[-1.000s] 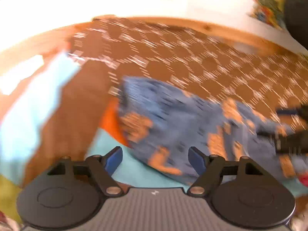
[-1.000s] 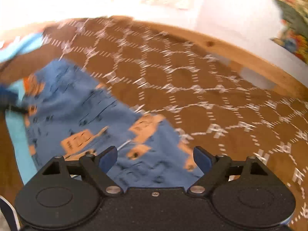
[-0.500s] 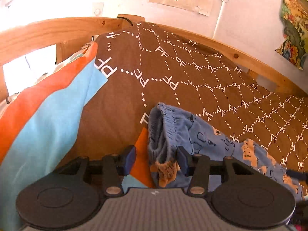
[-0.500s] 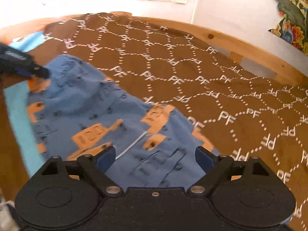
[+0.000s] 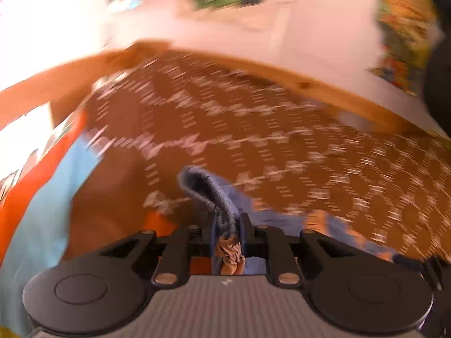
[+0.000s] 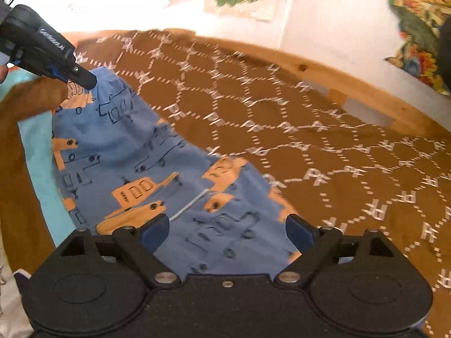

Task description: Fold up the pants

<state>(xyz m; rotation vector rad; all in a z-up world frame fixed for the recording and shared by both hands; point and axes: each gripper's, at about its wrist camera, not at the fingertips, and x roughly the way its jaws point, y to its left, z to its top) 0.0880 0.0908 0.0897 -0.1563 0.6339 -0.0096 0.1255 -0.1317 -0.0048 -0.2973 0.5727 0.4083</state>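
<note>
Now our left claw (image 5: 229,233) pinches the pants (image 6: 135,152) at their bunched band, upper left, to lift that end; our right claw (image 6: 227,232) hovers spread over the lower middle.

My left gripper (image 5: 229,238) has a ribbed grey body, black linkage arms with silver pivot screws, and two round black discs at five and seven o'clock. My right gripper (image 6: 227,229) is all black, with blue pads on its fingers (image 6: 155,232) and one small centre screw.
</note>
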